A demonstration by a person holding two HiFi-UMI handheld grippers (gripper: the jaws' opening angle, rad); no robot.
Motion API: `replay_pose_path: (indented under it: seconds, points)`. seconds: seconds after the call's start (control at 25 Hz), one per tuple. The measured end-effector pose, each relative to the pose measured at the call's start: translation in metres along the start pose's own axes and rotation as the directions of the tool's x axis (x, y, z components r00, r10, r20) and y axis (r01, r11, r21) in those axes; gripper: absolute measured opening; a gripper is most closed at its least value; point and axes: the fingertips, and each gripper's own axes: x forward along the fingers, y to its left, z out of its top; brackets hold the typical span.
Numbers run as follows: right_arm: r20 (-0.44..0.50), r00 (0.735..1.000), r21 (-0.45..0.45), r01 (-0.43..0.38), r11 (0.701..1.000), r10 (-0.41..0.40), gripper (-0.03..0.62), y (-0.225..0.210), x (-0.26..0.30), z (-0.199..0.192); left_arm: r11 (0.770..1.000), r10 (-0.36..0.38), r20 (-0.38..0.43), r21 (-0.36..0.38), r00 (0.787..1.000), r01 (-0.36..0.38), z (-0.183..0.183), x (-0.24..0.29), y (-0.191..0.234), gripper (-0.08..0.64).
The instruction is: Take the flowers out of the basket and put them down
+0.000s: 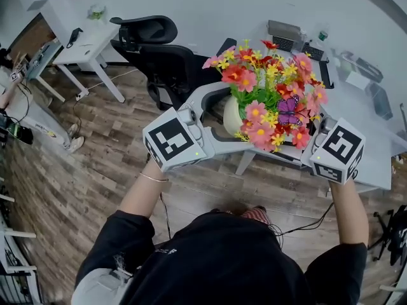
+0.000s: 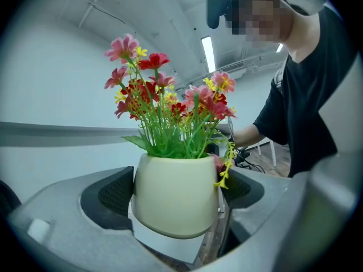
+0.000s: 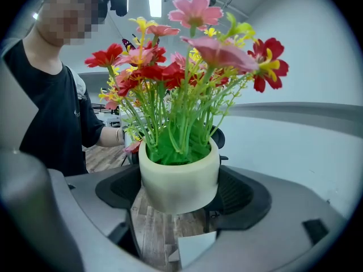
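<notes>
a bunch of pink, red and yellow flowers (image 1: 270, 91) stands in a cream pot (image 1: 231, 116), held from both sides at the near edge of a white desk (image 1: 375, 161) above a wooden floor (image 1: 82, 183). the left gripper (image 2: 180, 194) has its jaws closed on the pot's walls. the right gripper (image 3: 180, 191) clamps the same pot from the opposite side, its dark ribbed pads (image 3: 237, 194) pressed to the cream surface.

from the head view the blooms cover most of the pot, so only its left flank shows, and the right gripper's jaw tips are lost behind the petals. a purple butterfly (image 1: 289, 111) sits among the flowers on the right. in the left gripper view a flat white corner (image 2: 167, 245) lies under the pot's rounded base, and whether the two touch cannot be told. in the right gripper view floorboards show beneath the base.

the marker cubes (image 1: 172, 140) carry bold black and white squares but no words. small pale print on the person's black shirt (image 1: 210, 259) is too small to read. a thin bangle (image 1: 152, 178) circles the left wrist.

behind the flowers stands a black office chair (image 1: 159, 59), and a small white table (image 1: 86, 43) is well apart at the far left. dark gear (image 1: 315, 51) along the desk's far side is too small to name.
</notes>
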Motion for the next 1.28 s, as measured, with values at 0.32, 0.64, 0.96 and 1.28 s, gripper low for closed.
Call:
replay_pose_path:
  seconds: [0.32, 0.64, 0.96, 1.28]
  points:
    - [-0.019, 0.999, 0.023, 0.042, 0.999, -0.042, 0.428, -0.014, -0.019, -0.014, 0.999, -0.048, 0.022, -0.010, 0.999, 0.048, -0.001, 0.027, -0.001, 0.482]
    - [-0.001, 0.999, 0.025, 0.044, 0.999, -0.044, 0.428, -0.041, -0.033, -0.021, 0.999, -0.049, 0.011, -0.007, 0.999, 0.049, 0.000, 0.055, 0.011, 0.481]
    - [0.018, 0.999, 0.034, 0.027, 0.999, -0.027, 0.428, -0.072, -0.051, -0.035, 0.999, -0.041, -0.013, -0.013, 0.999, 0.040, -0.001, 0.093, 0.023, 0.482]
    - [0.017, 0.999, 0.051, 0.032, 0.998, -0.032, 0.428, -0.078, -0.057, -0.043, 0.998, -0.055, -0.014, -0.015, 0.998, 0.055, -0.005, 0.104, 0.023, 0.482]
